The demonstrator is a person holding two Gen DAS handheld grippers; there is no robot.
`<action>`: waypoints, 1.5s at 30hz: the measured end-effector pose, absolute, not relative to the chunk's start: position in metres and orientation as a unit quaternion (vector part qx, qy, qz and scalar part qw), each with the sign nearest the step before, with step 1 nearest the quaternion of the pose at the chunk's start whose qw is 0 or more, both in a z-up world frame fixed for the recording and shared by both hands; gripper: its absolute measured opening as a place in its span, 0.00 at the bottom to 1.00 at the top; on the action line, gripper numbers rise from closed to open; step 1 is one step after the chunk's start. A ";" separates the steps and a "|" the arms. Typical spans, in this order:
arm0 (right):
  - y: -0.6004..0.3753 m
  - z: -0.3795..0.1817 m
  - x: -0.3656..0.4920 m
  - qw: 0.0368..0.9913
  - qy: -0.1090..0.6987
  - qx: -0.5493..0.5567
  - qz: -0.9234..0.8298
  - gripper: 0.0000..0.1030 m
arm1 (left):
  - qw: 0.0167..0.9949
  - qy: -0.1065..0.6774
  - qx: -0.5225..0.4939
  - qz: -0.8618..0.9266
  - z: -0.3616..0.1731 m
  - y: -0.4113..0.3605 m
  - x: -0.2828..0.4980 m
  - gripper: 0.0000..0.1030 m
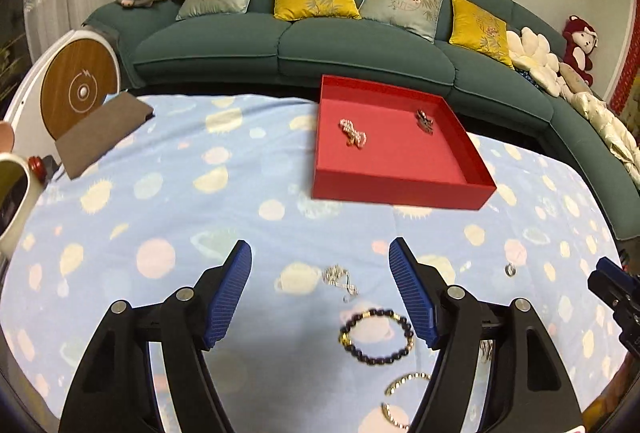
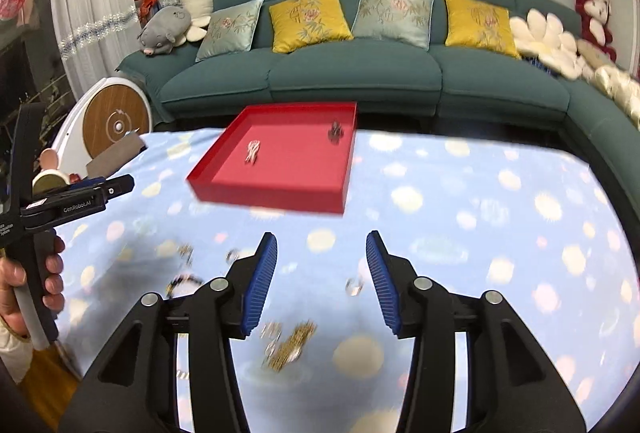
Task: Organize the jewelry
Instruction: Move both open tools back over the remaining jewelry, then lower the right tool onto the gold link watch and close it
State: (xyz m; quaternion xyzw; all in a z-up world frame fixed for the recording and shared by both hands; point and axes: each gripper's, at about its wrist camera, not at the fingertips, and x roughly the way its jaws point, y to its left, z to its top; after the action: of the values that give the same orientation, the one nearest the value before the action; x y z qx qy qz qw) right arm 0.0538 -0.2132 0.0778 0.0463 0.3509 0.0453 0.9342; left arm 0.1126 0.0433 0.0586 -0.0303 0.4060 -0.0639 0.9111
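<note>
A red tray [image 1: 400, 189] [image 2: 268, 195] sits on the blue patterned cloth and holds a pearl piece [image 1: 353, 133] [image 2: 253, 151] and a dark piece [image 1: 425, 121] [image 2: 336, 131]. My left gripper [image 1: 320, 293] is open and empty above a silver chain [image 1: 340, 280] and a dark beaded bracelet [image 1: 376, 336]. Gold chain pieces [image 1: 404, 383] lie nearer, and a small ring [image 1: 509, 268] lies to the right. My right gripper [image 2: 322, 279] is open and empty over a blurred gold chain [image 2: 290, 347] and a small ring [image 2: 354, 287].
A brown pouch [image 1: 100, 131] lies at the table's far left by a round wooden-faced device [image 1: 80, 93]. A teal sofa [image 1: 320, 45] with cushions runs behind the table. The left tool and the hand that holds it [image 2: 48, 209] show at the left of the right wrist view.
</note>
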 end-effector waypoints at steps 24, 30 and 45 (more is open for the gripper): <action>-0.184 -0.013 0.031 0.896 0.437 0.058 0.058 0.43 | 0.878 0.468 -0.030 -0.089 -0.020 0.032 0.067 0.67; -0.183 -0.030 0.035 0.886 0.456 0.069 0.052 0.43 | 0.877 0.470 -0.033 -0.096 -0.020 0.031 0.064 0.66; -0.172 -0.041 0.051 0.892 0.448 0.038 0.032 0.34 | 0.871 0.479 -0.045 -0.105 -0.022 0.030 0.064 0.67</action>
State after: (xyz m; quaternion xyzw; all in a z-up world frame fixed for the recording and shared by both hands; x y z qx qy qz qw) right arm 0.0511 -0.1718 -0.0409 0.0385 0.4485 0.0325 0.8924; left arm 0.0640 0.0302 -0.0219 -0.0447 0.4786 -0.1052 0.8706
